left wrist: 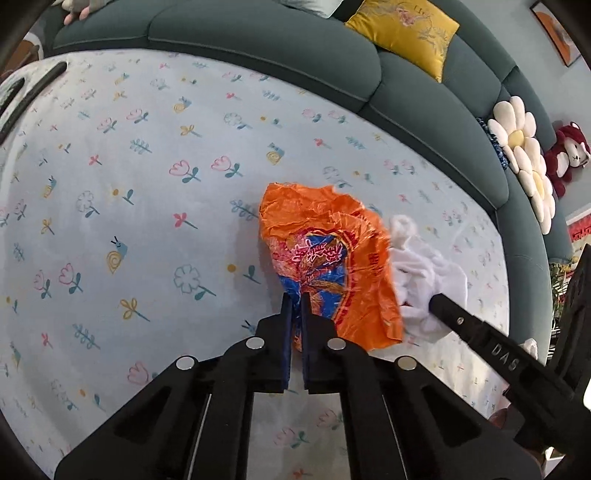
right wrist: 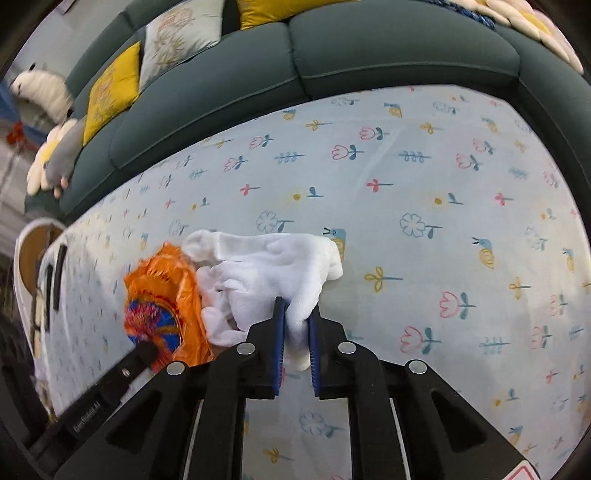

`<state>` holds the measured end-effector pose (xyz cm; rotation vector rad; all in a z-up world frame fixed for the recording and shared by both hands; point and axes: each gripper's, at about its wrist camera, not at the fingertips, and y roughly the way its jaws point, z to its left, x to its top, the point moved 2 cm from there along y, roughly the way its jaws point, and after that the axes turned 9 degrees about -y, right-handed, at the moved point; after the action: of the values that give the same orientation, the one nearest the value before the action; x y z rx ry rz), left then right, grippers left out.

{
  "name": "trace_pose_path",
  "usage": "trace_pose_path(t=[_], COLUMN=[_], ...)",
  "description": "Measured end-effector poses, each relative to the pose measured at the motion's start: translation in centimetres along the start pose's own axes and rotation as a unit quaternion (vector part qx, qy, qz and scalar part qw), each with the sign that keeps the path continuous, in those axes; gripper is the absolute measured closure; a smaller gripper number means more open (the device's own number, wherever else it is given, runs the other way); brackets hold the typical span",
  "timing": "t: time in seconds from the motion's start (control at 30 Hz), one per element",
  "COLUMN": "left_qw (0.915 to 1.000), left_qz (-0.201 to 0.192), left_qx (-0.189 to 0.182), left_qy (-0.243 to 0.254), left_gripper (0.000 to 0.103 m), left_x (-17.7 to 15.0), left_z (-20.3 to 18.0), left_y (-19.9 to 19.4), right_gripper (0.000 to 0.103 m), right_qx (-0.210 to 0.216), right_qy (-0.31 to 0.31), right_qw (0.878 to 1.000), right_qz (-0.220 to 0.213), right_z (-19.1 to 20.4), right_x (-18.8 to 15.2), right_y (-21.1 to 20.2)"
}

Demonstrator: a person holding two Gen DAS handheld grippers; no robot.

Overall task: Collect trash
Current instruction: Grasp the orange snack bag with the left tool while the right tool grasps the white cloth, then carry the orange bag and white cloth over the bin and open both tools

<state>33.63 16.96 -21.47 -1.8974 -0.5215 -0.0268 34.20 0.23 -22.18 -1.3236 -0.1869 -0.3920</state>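
A crumpled orange snack wrapper (left wrist: 332, 258) with a blue and red print is pinched at its near edge by my left gripper (left wrist: 295, 299), which is shut on it over the flowered tablecloth (left wrist: 129, 184). Right beside it is a white cloth glove (right wrist: 273, 273), and my right gripper (right wrist: 297, 314) is shut on the glove's near part. The glove also shows in the left wrist view (left wrist: 424, 273), with the right gripper's finger (left wrist: 454, 314) against it. The wrapper shows in the right wrist view (right wrist: 166, 291), touching the glove's left side.
A dark green sofa (left wrist: 258, 37) with yellow cushions (left wrist: 406, 29), a flower cushion (left wrist: 524, 158) and a red plush toy (left wrist: 569, 155) runs along the table's far side. Black bar-shaped objects (right wrist: 55, 280) lie at the table's left end, beside a round white-rimmed container (right wrist: 33, 251).
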Motion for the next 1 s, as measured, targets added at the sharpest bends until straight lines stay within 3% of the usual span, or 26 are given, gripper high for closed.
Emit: trace_pose_path(t=[0.13, 0.37, 0.7, 1.0], left_qw=[0.9997, 0.996, 0.9777, 0.9606], left_qz=[-0.018, -0.06, -0.125, -0.138], left_qx=[-0.009, -0.033, -0.083, -0.115], left_qy=[0.013, 0.056, 0.147, 0.212], left_gripper=[0.1, 0.1, 0.1, 0.1], left_x=[-0.6, -2.5, -8.4, -14.4], left_z=[-1.5, -6.9, -17.6, -25.7], left_y=[-2.5, -8.8, -18.4, -21.8], right_gripper=[0.093, 0.093, 0.093, 0.093], right_qx=[0.005, 0.016, -0.004, -0.024], right_qy=[-0.011, 0.006, 0.021, 0.049], right_qw=[1.0, 0.997, 0.983, 0.967], right_qz=[-0.016, -0.075, -0.181, -0.25], right_z=[0.0, -2.5, -9.3, -15.8], right_x=[-0.7, -1.5, -3.9, -7.0], right_y=[-2.5, -11.1, -25.3, -34.3])
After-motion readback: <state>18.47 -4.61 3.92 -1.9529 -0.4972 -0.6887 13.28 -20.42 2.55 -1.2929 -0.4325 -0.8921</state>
